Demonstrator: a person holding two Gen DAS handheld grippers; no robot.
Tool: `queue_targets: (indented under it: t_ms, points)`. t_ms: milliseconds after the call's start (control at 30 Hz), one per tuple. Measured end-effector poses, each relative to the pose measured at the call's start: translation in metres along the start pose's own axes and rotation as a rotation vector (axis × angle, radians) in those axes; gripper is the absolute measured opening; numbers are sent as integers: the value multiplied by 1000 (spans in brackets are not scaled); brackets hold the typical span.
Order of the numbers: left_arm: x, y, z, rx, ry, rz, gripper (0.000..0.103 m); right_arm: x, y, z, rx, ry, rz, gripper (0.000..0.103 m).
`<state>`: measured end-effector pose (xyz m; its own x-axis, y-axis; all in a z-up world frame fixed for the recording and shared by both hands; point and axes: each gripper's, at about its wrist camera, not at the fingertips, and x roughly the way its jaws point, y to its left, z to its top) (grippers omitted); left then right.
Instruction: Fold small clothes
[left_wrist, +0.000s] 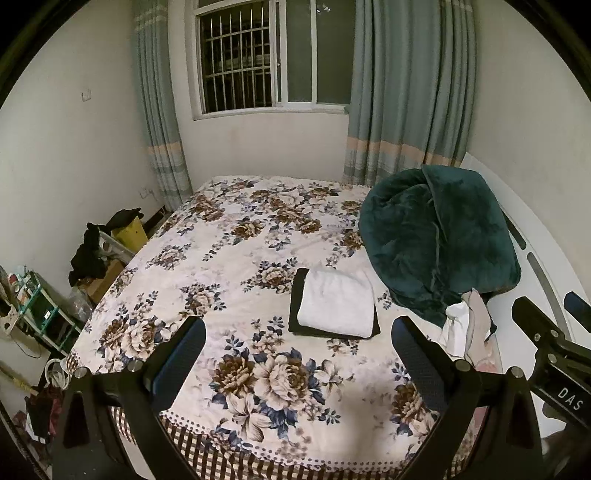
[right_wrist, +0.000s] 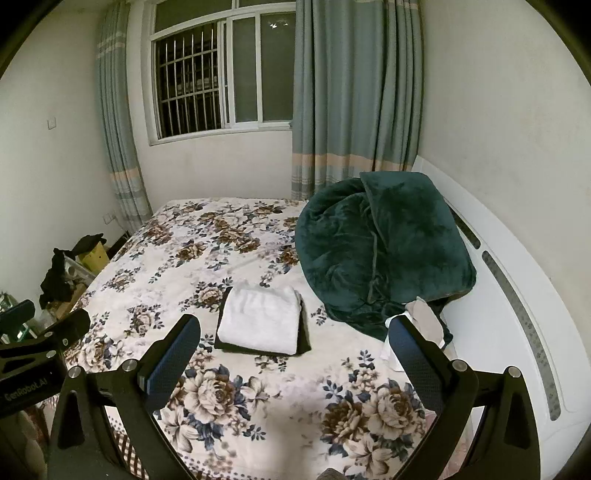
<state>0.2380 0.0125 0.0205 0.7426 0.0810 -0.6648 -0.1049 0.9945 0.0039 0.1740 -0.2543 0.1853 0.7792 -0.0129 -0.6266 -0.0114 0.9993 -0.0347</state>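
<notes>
A folded white garment (left_wrist: 335, 303) lies on top of a folded black garment (left_wrist: 295, 295) in the middle of the floral bedspread (left_wrist: 229, 258). The stack also shows in the right wrist view, white (right_wrist: 260, 319) on black (right_wrist: 304, 328). A small heap of unfolded pale clothes (left_wrist: 467, 325) lies to the right of the stack, against a dark green blanket; it also shows in the right wrist view (right_wrist: 424, 319). My left gripper (left_wrist: 298, 338) is open and empty, held above the near part of the bed. My right gripper (right_wrist: 294, 334) is open and empty, beside it on the right.
A bunched dark green blanket (left_wrist: 439, 236) fills the bed's right side by the white headboard (right_wrist: 509, 295). The floor on the left holds boxes, dark clothes (left_wrist: 88, 254) and a small shelf (left_wrist: 37, 306). Window and curtains are behind the bed.
</notes>
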Motion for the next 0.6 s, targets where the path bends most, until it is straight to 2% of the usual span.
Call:
queue_targets:
  t_ms: [600]
  points:
    - [-4,4,6,-5,-5,11,103,3,16,13,-11,5,15,103]
